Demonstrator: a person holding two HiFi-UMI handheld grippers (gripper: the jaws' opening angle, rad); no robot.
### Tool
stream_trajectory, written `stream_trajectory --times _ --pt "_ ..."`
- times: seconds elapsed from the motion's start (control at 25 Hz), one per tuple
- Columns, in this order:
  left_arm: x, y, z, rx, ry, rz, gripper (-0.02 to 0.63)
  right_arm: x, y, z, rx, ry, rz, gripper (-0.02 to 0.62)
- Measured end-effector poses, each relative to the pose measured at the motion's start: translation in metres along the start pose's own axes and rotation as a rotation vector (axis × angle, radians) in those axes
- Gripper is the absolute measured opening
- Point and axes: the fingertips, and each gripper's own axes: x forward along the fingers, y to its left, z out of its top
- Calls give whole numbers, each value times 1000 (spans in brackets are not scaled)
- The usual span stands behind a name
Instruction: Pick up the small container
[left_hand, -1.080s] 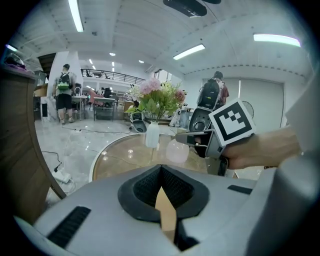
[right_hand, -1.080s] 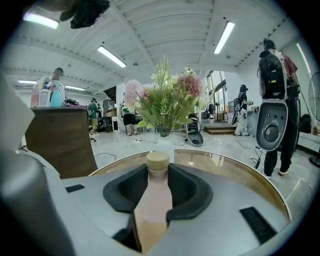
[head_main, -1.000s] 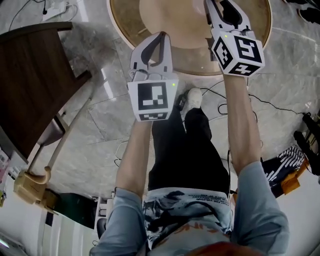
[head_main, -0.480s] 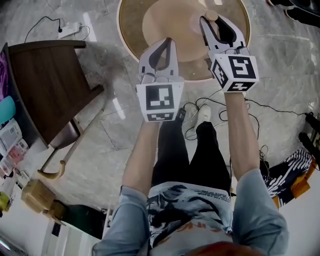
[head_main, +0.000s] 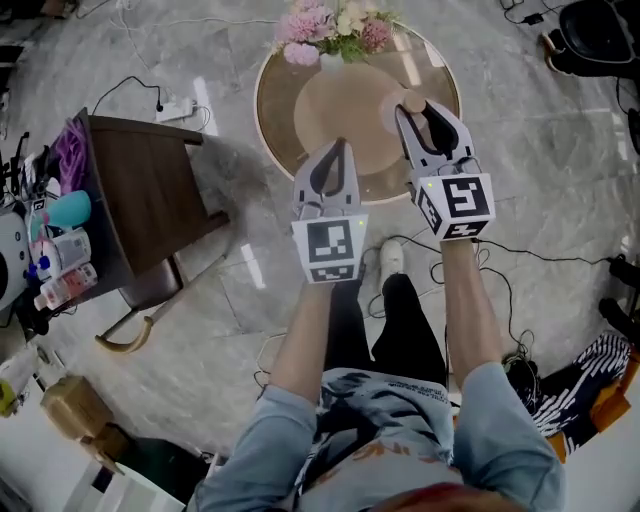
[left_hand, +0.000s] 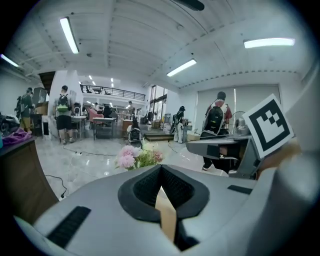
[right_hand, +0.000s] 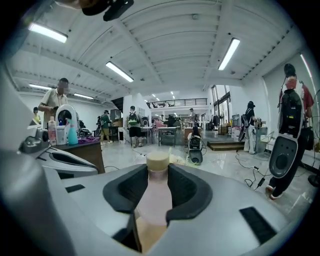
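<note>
The right gripper (right_hand: 157, 169) is clamped on the small pale-pink container (right_hand: 156, 197), a slim, smooth bottle with a round cream cap (right_hand: 157, 161). The container's long axis runs along the jaws. Its cap sticks out just past the tips and points away from the person, and its base is tucked back between the dark pads. In the head view the cap (head_main: 413, 101) shows beyond the right gripper (head_main: 422, 112), above the round tan wooden table (head_main: 285, 120) and near the bunch of pink and cream flowers (head_main: 335, 28). No lettering on the container can be made out. Each gripper's cube carries black-and-white square markers (head_main: 455, 205). The left gripper (left_hand: 161, 175) is pinched closed on nothing, beside the right one.
</note>
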Motion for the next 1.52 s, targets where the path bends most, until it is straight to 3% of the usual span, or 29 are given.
stream_trajectory --times 0.36,0.8,1.12,1.52 --pt "-96 -36 97 -24 -95 127 23 -108 5 106 27 -99 -5 138" --pt "-166 -62 220 12 -319 208 23 -199 0 215 61 -272 32 137" --pt "-176 -86 264 79 -379 174 23 -222 4 250 51 -317 59 137" --pt "-168 -87 282 76 -405 153 23 -221 4 270 30 -355 72 138"
